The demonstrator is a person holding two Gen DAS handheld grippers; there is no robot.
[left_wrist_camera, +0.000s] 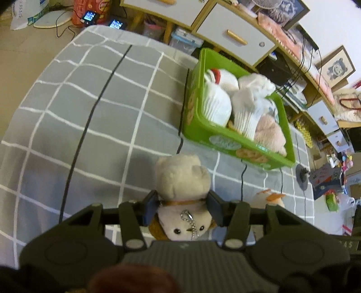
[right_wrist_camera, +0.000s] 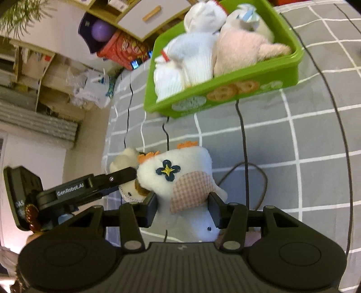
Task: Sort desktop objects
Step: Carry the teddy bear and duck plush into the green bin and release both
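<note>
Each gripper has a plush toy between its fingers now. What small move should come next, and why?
Probably carry the left gripper with its beige plush toy forward and to the right, over the green bin. The bin already holds several soft toys, and it lies just ahead of this toy. The right gripper grips a white plush toy and can follow.

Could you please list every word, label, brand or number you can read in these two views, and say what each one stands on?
"GenRobot.AI": white lettering on the arm of the left gripper, seen in the right wrist view.
Oval label on the green bin: blurred, unreadable.
Red snack bag on the floor: logo too blurred to read.
Two small lit screens: too small to read.
Pale letters at the left wrist view's right edge: cut off, unreadable.
</note>
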